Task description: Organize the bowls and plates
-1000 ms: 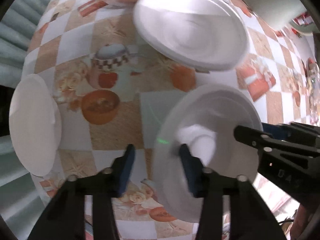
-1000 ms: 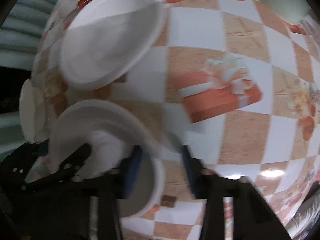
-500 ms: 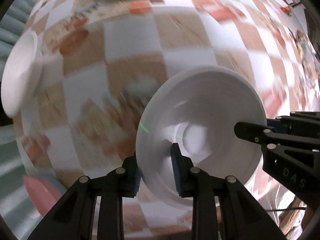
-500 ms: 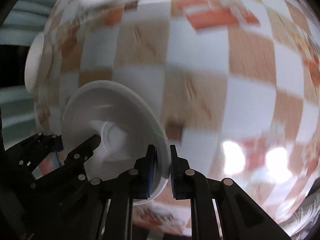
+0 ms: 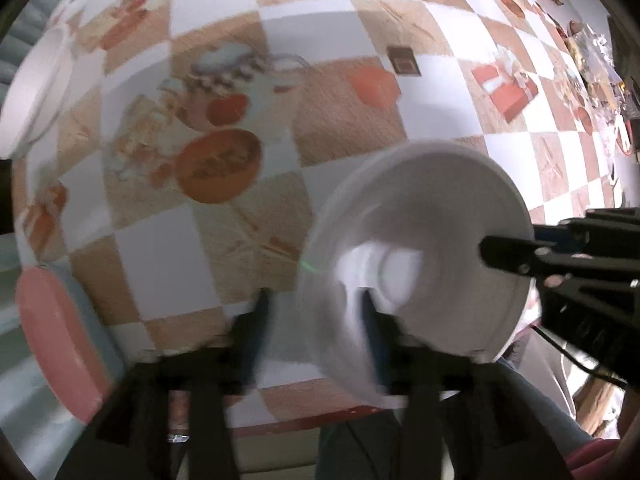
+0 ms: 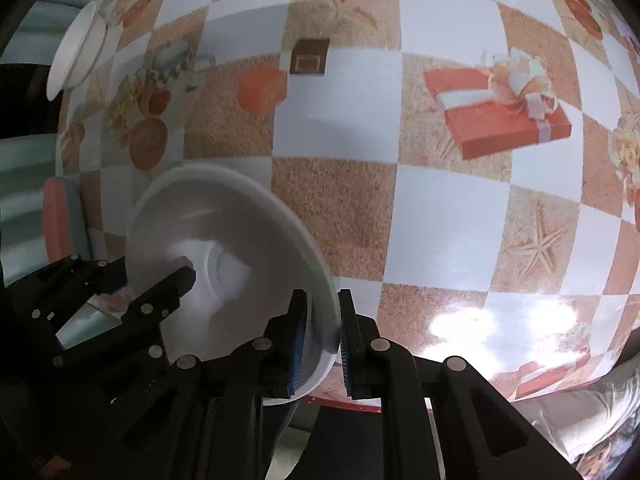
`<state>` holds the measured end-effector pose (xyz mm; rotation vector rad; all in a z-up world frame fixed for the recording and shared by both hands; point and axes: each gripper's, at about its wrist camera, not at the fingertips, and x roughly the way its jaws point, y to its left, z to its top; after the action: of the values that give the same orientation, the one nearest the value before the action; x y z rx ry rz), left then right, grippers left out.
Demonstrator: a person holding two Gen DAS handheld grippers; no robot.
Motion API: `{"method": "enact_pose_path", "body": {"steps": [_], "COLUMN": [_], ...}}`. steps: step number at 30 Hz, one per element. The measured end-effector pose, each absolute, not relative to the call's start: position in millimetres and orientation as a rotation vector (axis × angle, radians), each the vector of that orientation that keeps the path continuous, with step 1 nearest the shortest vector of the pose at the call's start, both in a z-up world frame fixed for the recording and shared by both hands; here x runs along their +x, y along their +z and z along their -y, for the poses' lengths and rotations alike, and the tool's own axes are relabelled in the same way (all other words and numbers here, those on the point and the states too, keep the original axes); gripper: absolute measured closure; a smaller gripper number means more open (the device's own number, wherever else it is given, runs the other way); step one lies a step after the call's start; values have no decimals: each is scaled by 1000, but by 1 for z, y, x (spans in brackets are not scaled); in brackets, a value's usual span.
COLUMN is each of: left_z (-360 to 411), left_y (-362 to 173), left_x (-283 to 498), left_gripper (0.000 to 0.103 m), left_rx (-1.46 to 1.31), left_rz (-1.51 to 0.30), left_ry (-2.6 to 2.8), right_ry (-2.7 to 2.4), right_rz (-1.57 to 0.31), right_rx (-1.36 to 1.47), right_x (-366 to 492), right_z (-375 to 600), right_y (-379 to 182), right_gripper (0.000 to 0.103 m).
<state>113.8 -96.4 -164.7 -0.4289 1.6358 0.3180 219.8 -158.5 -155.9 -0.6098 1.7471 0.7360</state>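
Left wrist view: the left tool (image 5: pixel 314 312) points down over the tabletop (image 5: pixel 224 248), which is covered by a checkered cloth with printed pictures. Its jaws have just been opening and now stand apart, released; the near rim of the white bowl (image 5: pixel 416 248) lies between them, with no pad pressing on it. The bowl sits at 4 o'clock in this view. The right tool (image 5: pixel 516 248) enters from 3 o'clock and meets the bowl's far rim. A second white dish (image 5: pixel 36 92) is at 9 o'clock, blurred. Right wrist view: the right tool (image 6: pixel 322 336) is clenched on the rim of the bowl (image 6: pixel 224 252), one pad inside and one outside. The bowl lies at 7 o'clock, with the left tool (image 6: pixel 156 280) at its opposite rim. The white dish (image 6: pixel 74 52) is at 10 o'clock, well apart.
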Motion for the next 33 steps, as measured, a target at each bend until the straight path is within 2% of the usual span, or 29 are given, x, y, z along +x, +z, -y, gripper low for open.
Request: {"method": "enact_pose_path", "body": {"steps": [1,2,4,8,12,21,33], "left_z": [92,89,74,56,29,-36,-109], "left_y": [-160,-154,-146,-128,-107,-59,-83], "left_x": [119,122,114,109,116,183,252], "left_gripper": [21,19,19,18,0,0,0], "left_rx": [-421,-410,-404,-433,-477,-557,-533], "left_rz": [-1630,-1625,-1631,-1604,-1550,-1420,-1352], "left_ry": [339,364,393,416,418,413,614], "right_ry": [733,722,693,665,632,679,708], "right_rz": [-1741,-1728,-1685,-1651,-1628,-1544,-1503], "right_rx": [-606,-600,-583,-531,-497,-452,-465], "right_x": [227,231,237,261,294,363,392], "right_z": [159,159,158,164,151,102,14], "right_y": [-150,-145,-134,-115,-100,-60,-85], "right_gripper": [79,51,8,7,7,7,7]}}
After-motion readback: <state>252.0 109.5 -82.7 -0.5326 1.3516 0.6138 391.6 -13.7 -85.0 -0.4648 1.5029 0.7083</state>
